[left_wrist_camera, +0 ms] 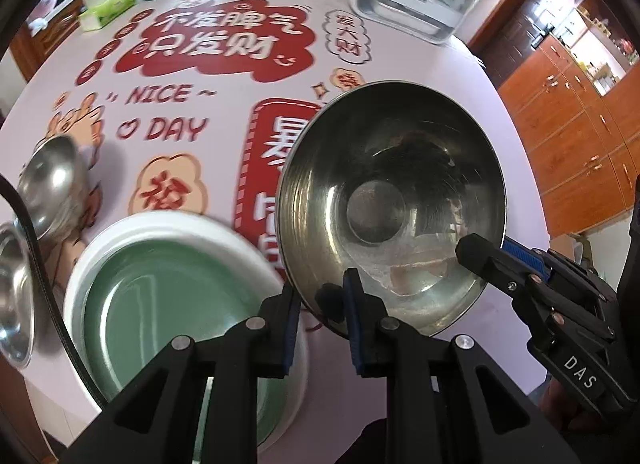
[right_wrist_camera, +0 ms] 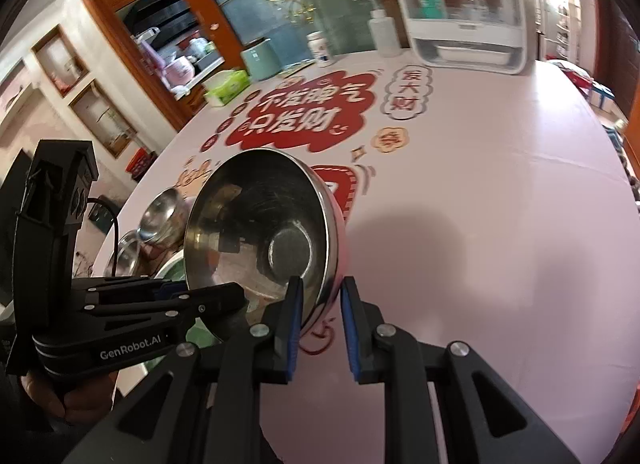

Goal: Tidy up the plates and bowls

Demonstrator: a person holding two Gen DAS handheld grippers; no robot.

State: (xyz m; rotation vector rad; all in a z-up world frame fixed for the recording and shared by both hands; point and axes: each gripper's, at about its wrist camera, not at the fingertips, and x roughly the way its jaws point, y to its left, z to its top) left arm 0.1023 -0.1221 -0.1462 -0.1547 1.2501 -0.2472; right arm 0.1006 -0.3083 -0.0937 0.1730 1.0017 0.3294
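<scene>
The sorting looks only partly done: a large steel bowl (left_wrist_camera: 394,204) is up in the air, tilted steeply with its mouth toward the cameras, above the near part of the bench (right_wrist_camera: 480,192), while a green plate with a white rim (left_wrist_camera: 168,284) lies flat just to its left and two smaller steel bowls (left_wrist_camera: 52,180) sit separately by the bench's left edge, not yet nested. Judging from this, the big bowl has no final place yet and the small ones remain to be gathered. Both tools grip the same bowl: the left tool (left_wrist_camera: 322,304) has its blue pads narrowly parted around the lower rim, one finger inside and one outside, apparently pinching it; the right tool (right_wrist_camera: 318,304) straddles the rim on the opposite side in the same way, though in its own view a sliver of gap shows by the outer pad, so a firm clamp there is likely but not certain. Each tool reaches forward and slightly upward, the two converging from either side of the bowl
</scene>
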